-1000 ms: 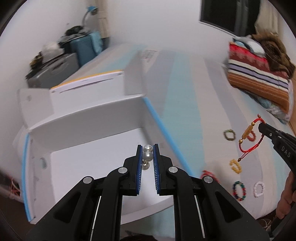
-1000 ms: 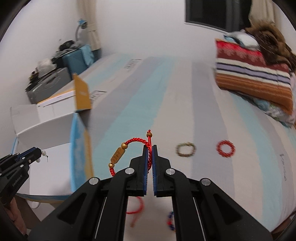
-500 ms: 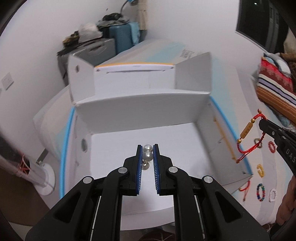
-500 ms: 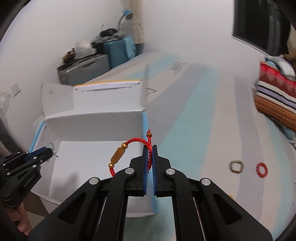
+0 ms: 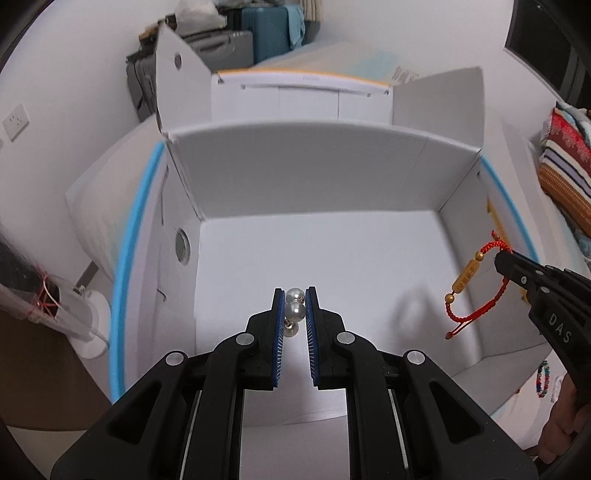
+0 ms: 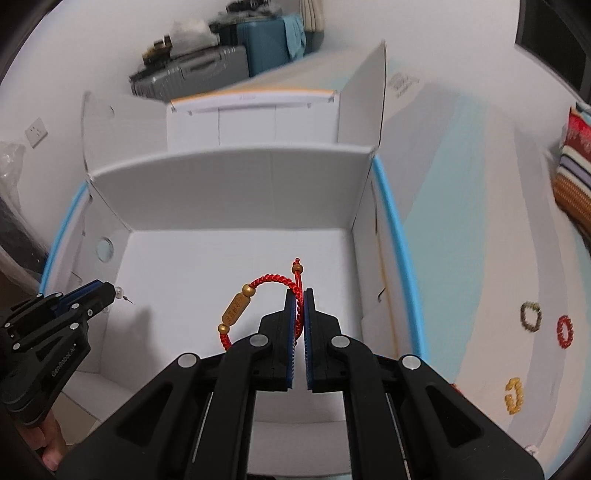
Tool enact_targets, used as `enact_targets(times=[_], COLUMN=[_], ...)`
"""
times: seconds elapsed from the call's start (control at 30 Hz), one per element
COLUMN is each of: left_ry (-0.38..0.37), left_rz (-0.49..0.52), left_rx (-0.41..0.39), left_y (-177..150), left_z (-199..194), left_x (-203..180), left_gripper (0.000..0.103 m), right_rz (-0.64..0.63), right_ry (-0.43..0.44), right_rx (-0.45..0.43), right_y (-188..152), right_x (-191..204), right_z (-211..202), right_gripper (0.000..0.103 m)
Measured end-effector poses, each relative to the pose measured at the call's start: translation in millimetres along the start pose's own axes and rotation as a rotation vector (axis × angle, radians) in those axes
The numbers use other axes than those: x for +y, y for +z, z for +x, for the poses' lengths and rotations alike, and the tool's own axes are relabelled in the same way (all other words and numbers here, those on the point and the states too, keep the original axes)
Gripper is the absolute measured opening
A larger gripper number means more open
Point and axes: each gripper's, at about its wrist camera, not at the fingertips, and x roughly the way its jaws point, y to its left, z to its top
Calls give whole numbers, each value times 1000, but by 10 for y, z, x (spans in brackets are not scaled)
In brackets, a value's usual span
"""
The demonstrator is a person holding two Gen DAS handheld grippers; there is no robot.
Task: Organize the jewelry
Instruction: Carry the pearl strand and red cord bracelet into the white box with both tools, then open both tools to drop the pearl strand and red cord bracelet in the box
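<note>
My left gripper (image 5: 294,300) is shut on a pearl earring (image 5: 294,309), two white pearls with a small gold drop below. It hangs over the floor of the open white box (image 5: 332,258). My right gripper (image 6: 300,297) is shut on a red braided cord bracelet (image 6: 258,291) with a gold barrel bead, also above the box floor. In the left wrist view the right gripper (image 5: 502,258) comes in from the right with the bracelet (image 5: 465,284) dangling. In the right wrist view the left gripper (image 6: 109,291) shows at the left with the earring (image 6: 120,292).
The box has blue-edged rims (image 6: 395,236) and raised flaps (image 5: 177,74). On the striped bed sheet (image 6: 480,221) right of it lie an olive bead ring (image 6: 530,315), a red one (image 6: 565,331) and a yellow one (image 6: 514,395). Suitcases (image 5: 258,29) stand behind; folded blankets (image 5: 565,177) lie at right.
Both grippers swung left from over the bed and sank a little toward the open box, each still gripping its piece. The loose bead rings slid to the right edge of view.
</note>
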Motion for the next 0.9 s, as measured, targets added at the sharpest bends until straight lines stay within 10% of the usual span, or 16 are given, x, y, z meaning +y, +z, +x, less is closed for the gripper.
enact_targets(times=[0.7, 0.9], left_ry=[39, 56], left_rz=[-11, -16], left_rx=[81, 69], left_y=[22, 17], left_z=[243, 156], left_x=[93, 98], left_gripper=[12, 25], right_rz=[-15, -16], right_ry=[-4, 6], right_rx=[122, 103], right_y=[-94, -100], right_x=[156, 182], right_z=[333, 279], right_gripper=[7, 37])
